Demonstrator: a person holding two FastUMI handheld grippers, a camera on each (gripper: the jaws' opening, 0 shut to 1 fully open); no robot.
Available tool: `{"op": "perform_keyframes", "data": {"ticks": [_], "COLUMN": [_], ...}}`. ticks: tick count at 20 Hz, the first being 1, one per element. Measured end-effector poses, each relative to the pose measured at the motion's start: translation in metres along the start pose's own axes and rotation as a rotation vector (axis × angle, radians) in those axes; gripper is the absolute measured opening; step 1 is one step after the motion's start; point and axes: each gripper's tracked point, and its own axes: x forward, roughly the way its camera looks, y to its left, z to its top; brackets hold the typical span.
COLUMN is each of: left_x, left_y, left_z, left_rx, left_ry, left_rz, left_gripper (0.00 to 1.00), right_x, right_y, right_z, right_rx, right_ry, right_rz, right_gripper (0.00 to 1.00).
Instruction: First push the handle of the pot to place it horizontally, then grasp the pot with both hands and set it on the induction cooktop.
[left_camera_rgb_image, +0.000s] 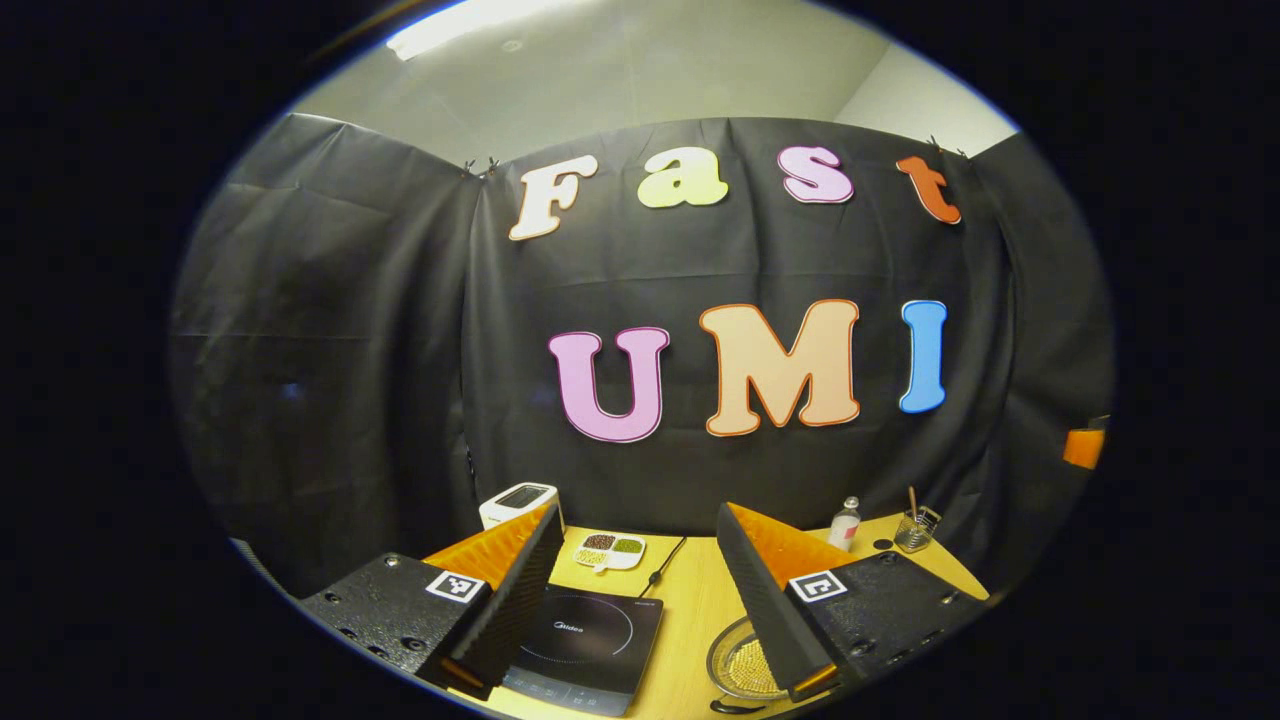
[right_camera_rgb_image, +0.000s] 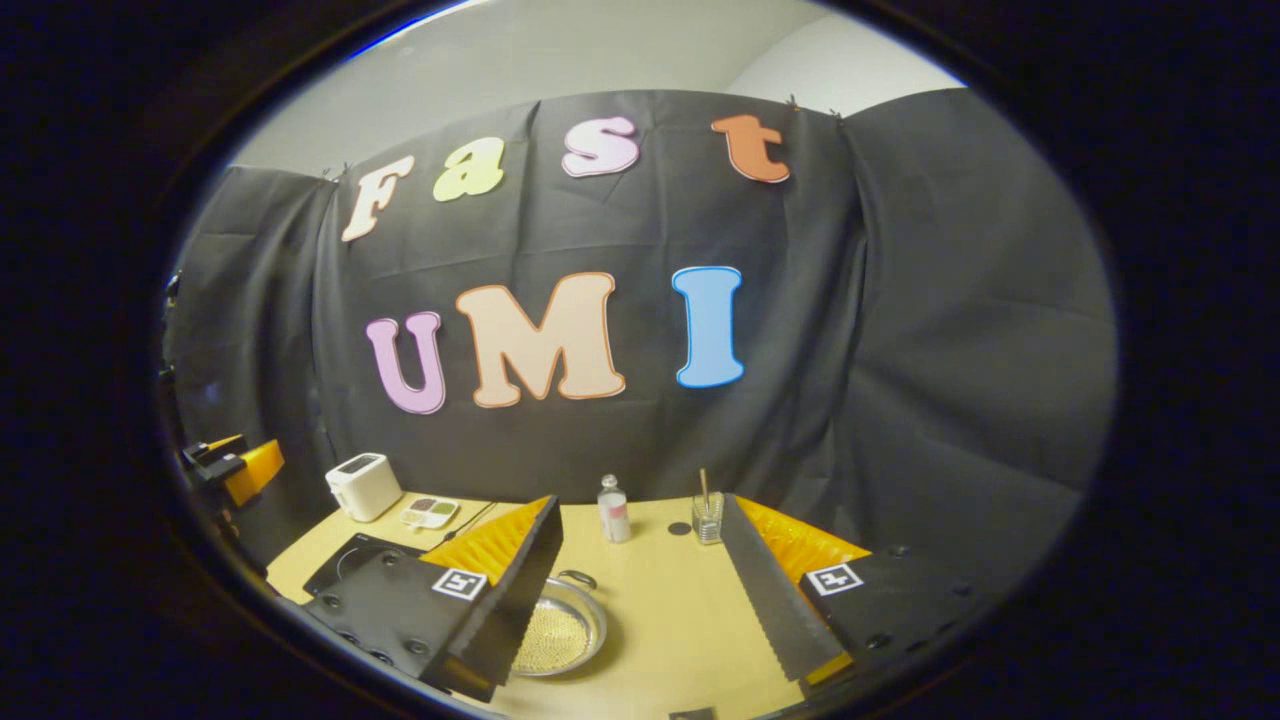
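Left gripper (left_camera_rgb_image: 640, 590): 2 fingers spread wide, nothing between them, held above the table (left_camera_rgb_image: 690, 620). Right gripper (right_camera_rgb_image: 640, 590): 2 fingers spread wide too, nothing pinched, also above the table.

Task items, 1 of each:
- Pot (right_camera_rgb_image: 560, 630): shallow, metal, pale grainy fill inside. In right gripper view it sits on the table just inboard of the left-hand finger, which covers part of the rim. 1 dark loop handle (right_camera_rgb_image: 577, 577) at the pot's far rim. In left gripper view the pot is at bottom right, partly behind the right-hand finger, to the right of the cooktop and apart from it.
- Cooktop (left_camera_rgb_image: 585, 640): black, flat, on the table; nothing on its surface. Cable (left_camera_rgb_image: 665, 565) runs from its far edge toward the wall.

Other items on the table, 1 of each:
- White toaster (left_camera_rgb_image: 518, 502), far left corner
- White divided dish (left_camera_rgb_image: 610, 550) w/ 3 compartments of dark, green and pale grains, just behind the cooktop
- Small clear bottle (left_camera_rgb_image: 845, 524), near the back wall
- Clear glass cup (left_camera_rgb_image: 915, 530) w/ a stick in it, just beside the bottle
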Motion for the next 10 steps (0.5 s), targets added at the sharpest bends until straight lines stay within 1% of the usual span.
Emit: {"op": "perform_keyframes", "data": {"ticks": [1, 2, 3, 6, 10], "left_x": [-0.002, -0.004, -0.007, -0.014, -0.02], "left_y": [0.001, 0.003, 0.006, 0.008, 0.022], "left_z": [-0.001, 0.0, 0.0, -0.003, -0.009], "left_rx": [0.002, 0.006, 0.009, 0.01, 0.017], "left_ry": [0.002, 0.002, 0.002, 0.009, 0.023], "left_rz": [0.005, 0.014, 0.024, 0.032, 0.062], "left_gripper": [0.95, 0.92, 0.95, 0.95, 0.95], "right_x": [-0.001, -0.001, -0.001, 0.004, 0.01], "right_y": [0.0, 0.001, 0.002, 0.004, 0.009], "right_z": [-0.002, -0.005, -0.008, -0.013, -0.021], "right_rx": [-0.004, -0.004, 0.0, 0.015, 0.011], "right_ry": [0.001, 0.004, 0.012, 0.029, 0.052], "right_rz": [0.006, 0.012, 0.019, 0.032, 0.039], "right_gripper": [0.94, 0.94, 0.94, 0.94, 0.94]}}
